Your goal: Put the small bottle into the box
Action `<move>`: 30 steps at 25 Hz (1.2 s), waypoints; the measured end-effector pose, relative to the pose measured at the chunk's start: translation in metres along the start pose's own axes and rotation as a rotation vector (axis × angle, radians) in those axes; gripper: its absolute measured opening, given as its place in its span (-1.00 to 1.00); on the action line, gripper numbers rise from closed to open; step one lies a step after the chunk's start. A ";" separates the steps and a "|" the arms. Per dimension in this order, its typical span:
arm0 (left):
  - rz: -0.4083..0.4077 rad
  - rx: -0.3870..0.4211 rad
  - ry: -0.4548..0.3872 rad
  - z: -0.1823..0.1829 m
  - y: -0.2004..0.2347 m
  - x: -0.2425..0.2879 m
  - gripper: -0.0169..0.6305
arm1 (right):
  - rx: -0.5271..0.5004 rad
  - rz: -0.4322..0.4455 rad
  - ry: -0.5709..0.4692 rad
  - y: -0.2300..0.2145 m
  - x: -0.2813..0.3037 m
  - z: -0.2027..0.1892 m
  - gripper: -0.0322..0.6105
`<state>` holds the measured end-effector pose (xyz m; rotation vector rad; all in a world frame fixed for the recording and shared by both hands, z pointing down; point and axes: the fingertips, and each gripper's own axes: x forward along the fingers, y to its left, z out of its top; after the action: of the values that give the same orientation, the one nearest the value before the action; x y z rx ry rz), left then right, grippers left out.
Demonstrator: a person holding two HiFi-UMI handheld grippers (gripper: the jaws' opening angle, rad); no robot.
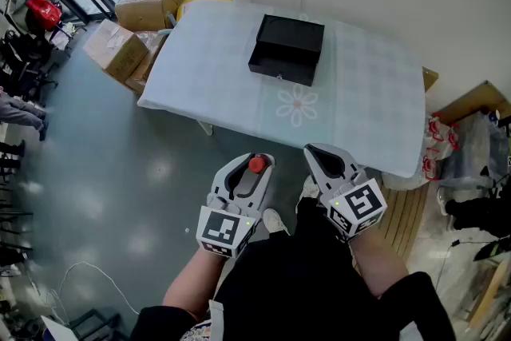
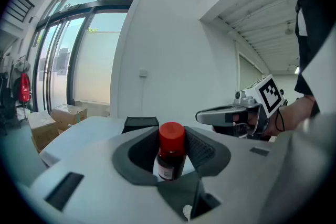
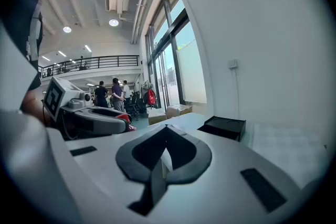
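- As the head view looks down, the left gripper (image 1: 255, 159) and right gripper (image 1: 321, 149) hang side by side, short of the table (image 1: 207, 84). The black box (image 1: 287, 49) sits on the table, well apart from both.
- Left gripper view: jaws pinch the small bottle (image 2: 169, 157), red cap up.
- Right gripper view: jaws pressed together, nothing between them.

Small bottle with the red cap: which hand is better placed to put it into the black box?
Left. The left gripper grips the small bottle between its jaws, pointed toward the black box on the table. The right gripper is shut and empty.
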<state>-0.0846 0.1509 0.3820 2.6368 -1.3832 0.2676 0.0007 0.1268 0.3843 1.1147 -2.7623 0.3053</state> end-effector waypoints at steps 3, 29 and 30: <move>-0.001 0.001 0.001 0.000 -0.001 0.000 -0.48 | 0.002 -0.003 0.005 -0.001 0.000 0.000 -0.87; 0.051 -0.021 -0.001 0.013 0.006 0.046 -0.48 | -0.001 0.060 -0.017 -0.051 0.017 0.022 -0.87; 0.056 -0.018 -0.003 0.014 0.007 0.052 -0.48 | -0.001 0.065 -0.016 -0.057 0.020 0.023 -0.87</move>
<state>-0.0601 0.1021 0.3806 2.5879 -1.4547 0.2564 0.0252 0.0680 0.3735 1.0328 -2.8170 0.3040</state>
